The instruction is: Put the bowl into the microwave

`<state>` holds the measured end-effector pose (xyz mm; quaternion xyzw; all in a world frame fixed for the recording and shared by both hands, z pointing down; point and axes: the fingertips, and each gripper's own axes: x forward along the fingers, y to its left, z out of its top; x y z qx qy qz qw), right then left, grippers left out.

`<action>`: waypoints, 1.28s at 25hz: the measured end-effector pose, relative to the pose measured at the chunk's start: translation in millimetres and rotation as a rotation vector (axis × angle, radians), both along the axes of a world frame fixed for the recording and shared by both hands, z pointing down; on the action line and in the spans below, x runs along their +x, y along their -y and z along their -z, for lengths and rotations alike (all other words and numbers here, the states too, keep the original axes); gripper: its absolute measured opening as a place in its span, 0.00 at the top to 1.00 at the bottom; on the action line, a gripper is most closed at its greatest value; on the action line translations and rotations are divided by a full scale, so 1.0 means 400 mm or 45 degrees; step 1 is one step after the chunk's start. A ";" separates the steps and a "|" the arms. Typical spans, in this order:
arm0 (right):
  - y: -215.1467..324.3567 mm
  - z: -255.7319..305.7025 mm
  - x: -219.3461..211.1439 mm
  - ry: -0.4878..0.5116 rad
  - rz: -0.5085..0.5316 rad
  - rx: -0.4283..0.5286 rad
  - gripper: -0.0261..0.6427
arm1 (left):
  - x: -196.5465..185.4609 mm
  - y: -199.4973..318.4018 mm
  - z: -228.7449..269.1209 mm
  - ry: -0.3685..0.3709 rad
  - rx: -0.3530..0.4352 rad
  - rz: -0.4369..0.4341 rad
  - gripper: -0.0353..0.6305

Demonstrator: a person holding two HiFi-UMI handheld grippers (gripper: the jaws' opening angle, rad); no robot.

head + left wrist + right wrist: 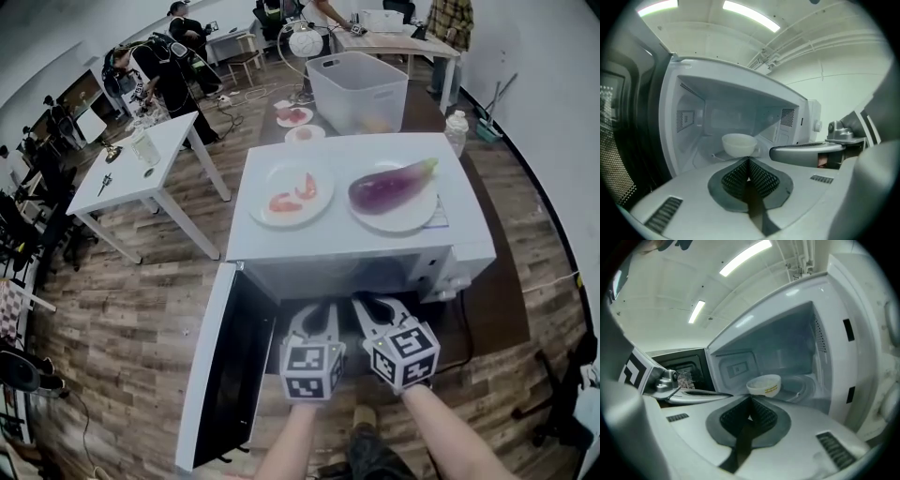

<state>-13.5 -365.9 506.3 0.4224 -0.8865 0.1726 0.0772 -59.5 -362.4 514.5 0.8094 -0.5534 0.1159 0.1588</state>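
A white bowl (738, 144) (764, 385) stands inside the open white microwave (361, 253), on its floor, free of both grippers. My left gripper (319, 317) (748, 161) is shut and empty, just outside the cavity in front of the bowl. Beside it on the right, my right gripper (373, 309) (750, 400) is also shut with nothing between its pads. The microwave door (225, 370) hangs swung open to the left. In the head view the bowl is hidden in the cavity.
On top of the microwave sit a plate with red food pieces (292, 194) and a plate with an eggplant (394, 187). A white bin (356, 89) stands behind, a white desk (141, 164) to the left. People work at the far tables.
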 end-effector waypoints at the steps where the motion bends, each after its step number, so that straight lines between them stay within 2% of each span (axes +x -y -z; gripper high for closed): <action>1: -0.011 0.006 -0.001 0.001 0.003 0.002 0.96 | -0.001 -0.011 0.006 0.000 0.005 0.001 0.95; 18: -0.246 0.113 -0.002 0.040 -0.006 0.032 0.96 | 0.010 -0.243 0.084 -0.011 0.017 -0.057 0.95; 25: -0.365 0.186 -0.006 0.083 0.037 0.060 0.96 | 0.041 -0.359 0.118 -0.013 0.024 -0.109 0.95; 32: -0.472 0.230 -0.009 0.076 0.088 0.088 0.96 | 0.040 -0.473 0.156 -0.062 0.026 -0.117 0.95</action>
